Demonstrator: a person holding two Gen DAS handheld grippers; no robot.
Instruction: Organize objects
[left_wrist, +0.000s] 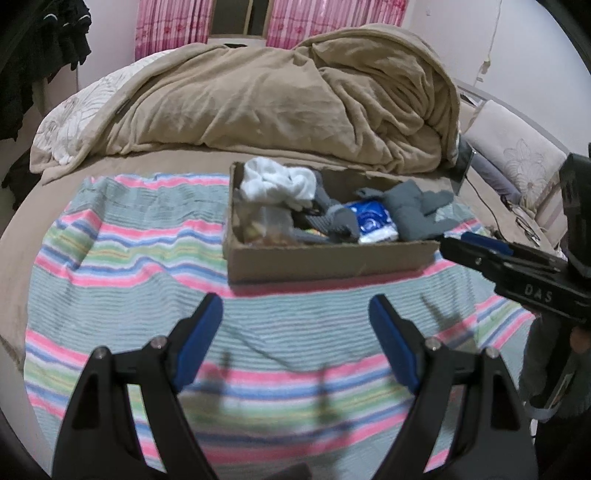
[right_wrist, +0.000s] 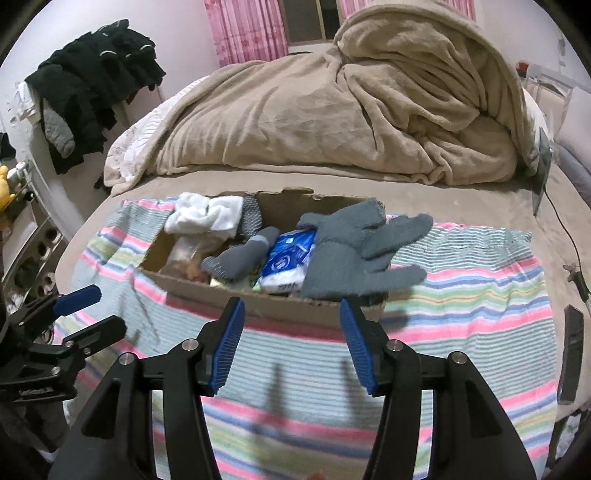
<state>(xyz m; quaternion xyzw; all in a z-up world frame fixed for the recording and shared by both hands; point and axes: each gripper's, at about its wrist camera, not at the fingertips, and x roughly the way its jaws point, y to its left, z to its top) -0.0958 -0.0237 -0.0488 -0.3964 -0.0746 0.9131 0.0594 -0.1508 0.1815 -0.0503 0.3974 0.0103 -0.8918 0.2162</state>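
- Your task's things sit in a shallow cardboard box (right_wrist: 280, 306) that rests on a striped towel (right_wrist: 461, 295) spread over the bed; the box's far wall is torn along its top edge.
- At the box's right end lies a grey fuzzy glove (right_wrist: 351, 251), fingers spread and reaching over the right rim toward the towel.
- Just left of the glove is a blue-and-white packet (right_wrist: 286, 258), and beside that a grey sock with grip dots (right_wrist: 240, 258) leaning across the middle of the box.
- At the far left corner a bunched white cloth (right_wrist: 207, 218) rises above the rim, with a clear bag (right_wrist: 184, 254) of something yellowish below it; what the bag holds is too blurred to tell.
- Your right gripper (right_wrist: 291, 343) hovers over the towel just in front of the box's near wall, its blue-padded jaws apart and holding nothing.
- Your left gripper (left_wrist: 295, 343) hovers over the towel, nearer to you than the box and to its left, jaws spread wide with nothing between them.
- Behind the box a beige blanket (left_wrist: 277, 99) is heaped across the bed.
- Pink curtains (left_wrist: 170, 26) hang at the window behind it.
- Dark clothes (right_wrist: 92, 85) are piled at the left by the wall.
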